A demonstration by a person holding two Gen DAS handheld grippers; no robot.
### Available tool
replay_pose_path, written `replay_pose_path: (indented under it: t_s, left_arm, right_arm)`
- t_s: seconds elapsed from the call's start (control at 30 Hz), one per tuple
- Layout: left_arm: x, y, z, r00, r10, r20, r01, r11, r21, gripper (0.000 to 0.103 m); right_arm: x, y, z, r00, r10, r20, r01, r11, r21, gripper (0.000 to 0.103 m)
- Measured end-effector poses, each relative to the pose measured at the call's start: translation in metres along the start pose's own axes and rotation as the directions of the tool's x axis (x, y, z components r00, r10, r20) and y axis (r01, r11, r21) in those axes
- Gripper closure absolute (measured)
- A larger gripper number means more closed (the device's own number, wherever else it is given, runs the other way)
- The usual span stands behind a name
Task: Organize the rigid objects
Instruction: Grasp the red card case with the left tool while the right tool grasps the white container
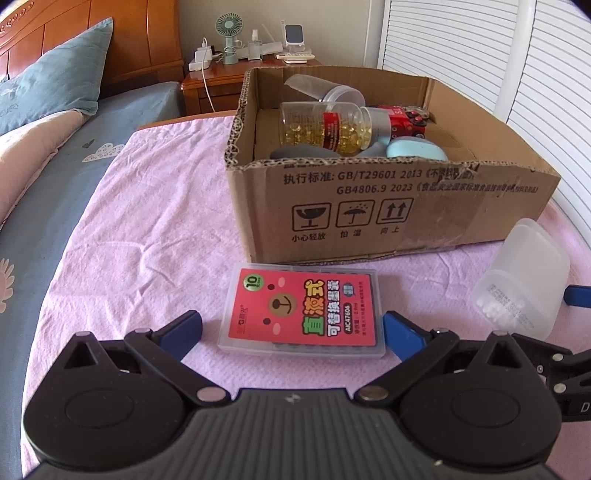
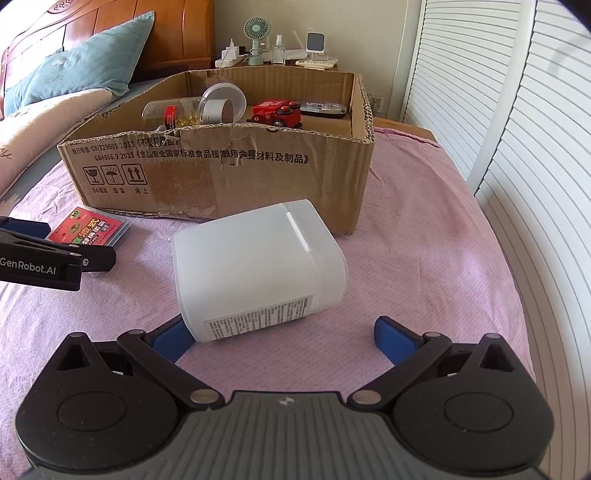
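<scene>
The left tongs (image 1: 291,332) are held spread wide, with nothing gripped. The near end of a flat clear case with a red label (image 1: 303,313) is seen between the two blue pads; whether the pads touch it cannot be told. The case lies flat on the pink cloth (image 1: 155,236) spread over the bed.

The right tongs (image 2: 286,338) are likewise spread wide and empty. A frosted white plastic container (image 2: 258,269) lies tipped on its side on the cloth, its printed label turned toward the tongs. Its lower left corner is seen in front of the left blue pad (image 2: 171,341); the right pad stands apart from it.

Just beyond both items, an open cardboard box (image 2: 229,177) is set on the cloth. Inside it are seen a clear bottle of yellow capsules (image 1: 325,127) lying on its side, a clear plastic cup (image 1: 325,90), a red toy vehicle (image 2: 277,112) and a pale blue rounded item (image 1: 415,147).

Beyond the box, a wooden nightstand (image 1: 207,86) carrying a small green fan (image 1: 229,33) is visible, with a blue pillow (image 1: 55,77) to its left against the headboard.
</scene>
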State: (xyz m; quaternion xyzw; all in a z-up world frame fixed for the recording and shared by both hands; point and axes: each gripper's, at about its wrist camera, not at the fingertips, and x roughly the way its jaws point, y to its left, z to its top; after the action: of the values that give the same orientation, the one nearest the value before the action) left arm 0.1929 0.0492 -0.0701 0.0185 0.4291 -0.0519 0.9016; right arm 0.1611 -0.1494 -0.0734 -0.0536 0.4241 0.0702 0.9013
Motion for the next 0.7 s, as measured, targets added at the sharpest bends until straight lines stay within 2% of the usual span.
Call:
replay_pose_path:
  t_s: [0.13,0.43,0.7]
  left_arm:
    - [-0.002,-0.003,0.001,1.000,-0.019,0.017,0.018,1.000,0.021,0.013]
    - [0.001,-0.004,0.005,0.999,-0.031,0.016,0.031,0.999,0.032,0.012]
    - [0.001,-0.004,0.003,0.999,-0.022,0.026,0.021,1.000,0.020,0.012]
  right_arm:
    - [0.000,0.000,-0.001,1.000,0.011,0.007,-0.011,1.000,-0.012,0.000]
    - [0.007,0.000,0.008,0.998,0.062,0.009,-0.061,0.996,-0.069,0.000]
    - [0.019,0.004,0.028,0.989,0.133,-0.063,-0.142,0.977,-0.160,0.000]
